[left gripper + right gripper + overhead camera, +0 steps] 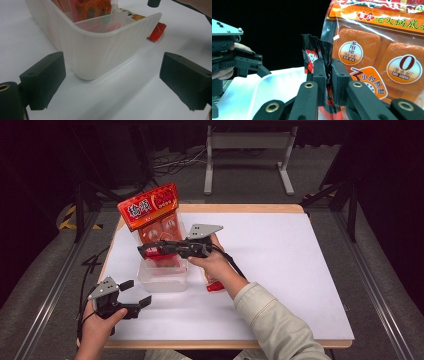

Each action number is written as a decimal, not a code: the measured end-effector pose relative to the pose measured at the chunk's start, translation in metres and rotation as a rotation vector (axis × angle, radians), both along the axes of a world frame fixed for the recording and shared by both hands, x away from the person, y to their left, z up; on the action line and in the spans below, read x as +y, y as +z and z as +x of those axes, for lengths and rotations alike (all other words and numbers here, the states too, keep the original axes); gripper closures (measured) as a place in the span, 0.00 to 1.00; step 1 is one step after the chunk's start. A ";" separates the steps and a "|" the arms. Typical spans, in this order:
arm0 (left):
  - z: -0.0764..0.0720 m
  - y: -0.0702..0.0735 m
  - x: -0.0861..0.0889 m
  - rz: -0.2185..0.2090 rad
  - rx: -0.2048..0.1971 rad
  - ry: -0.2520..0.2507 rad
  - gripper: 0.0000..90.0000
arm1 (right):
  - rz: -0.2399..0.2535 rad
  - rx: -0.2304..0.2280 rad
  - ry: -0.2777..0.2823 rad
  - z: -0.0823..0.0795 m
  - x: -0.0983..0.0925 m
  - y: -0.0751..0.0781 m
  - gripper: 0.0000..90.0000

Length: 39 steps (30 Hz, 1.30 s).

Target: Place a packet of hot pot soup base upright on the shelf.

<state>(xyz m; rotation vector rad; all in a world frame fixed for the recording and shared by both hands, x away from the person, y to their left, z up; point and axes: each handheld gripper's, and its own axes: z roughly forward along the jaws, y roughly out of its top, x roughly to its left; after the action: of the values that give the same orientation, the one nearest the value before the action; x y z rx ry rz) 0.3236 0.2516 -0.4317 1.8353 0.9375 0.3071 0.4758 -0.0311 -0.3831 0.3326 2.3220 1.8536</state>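
Right gripper (327,82) fingers pinch a black-red sachet (317,53) beside the orange "0"-marked pouch (387,50) (Chinese lettering); left gripper (112,82) fingers gape.

The left gripper (134,292) is resting low with its jaws standing wide apart, while the right gripper (143,251) is reaching leftward, its jaws pinching together.

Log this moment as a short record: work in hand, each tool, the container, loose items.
work: packing snack packets into a clear plastic tub
right tool: shut on a small black-and-red packet, held over the tub
left tool: open, empty, jaws either side of the tub's near corner without touching it
tub contents: large orange bag standing upright
loose: red packet on the white table, right of the tub
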 end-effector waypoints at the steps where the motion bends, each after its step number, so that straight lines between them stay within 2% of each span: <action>1: 0.000 0.000 0.000 0.001 0.000 0.000 0.08 | -0.004 0.000 -0.002 0.000 -0.001 0.000 0.93; 13: 0.000 0.000 -0.001 0.010 0.000 -0.004 0.08 | -0.050 0.009 -0.024 -0.003 -0.015 -0.007 0.93; 20: 0.000 -0.001 -0.001 0.008 0.004 -0.001 0.08 | -0.045 0.024 -0.036 -0.004 -0.019 -0.013 0.93; 25: 0.000 0.000 -0.001 0.008 0.003 0.000 0.08 | -0.055 0.022 -0.036 -0.004 -0.019 -0.012 0.93; 31: 0.000 -0.001 0.000 0.005 0.002 0.010 0.08 | -0.058 0.022 -0.047 -0.005 -0.021 -0.008 0.87; 33: 0.000 0.000 0.001 0.014 -0.010 0.023 0.08 | -0.050 0.030 -0.049 -0.005 -0.022 -0.006 0.84; 36: -0.004 0.003 0.004 0.026 -0.025 0.043 0.08 | -0.022 0.066 -0.050 -0.006 -0.027 -0.001 0.77; 39: -0.007 0.003 0.006 0.025 -0.036 0.058 0.08 | 0.000 0.081 -0.060 -0.007 -0.035 0.005 0.71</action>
<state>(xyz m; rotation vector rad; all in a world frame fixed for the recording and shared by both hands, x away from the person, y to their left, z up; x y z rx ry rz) 0.3161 0.2572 -0.4282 1.8221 0.9671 0.3875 0.4690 -0.0659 -0.3785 0.4804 2.3365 1.8450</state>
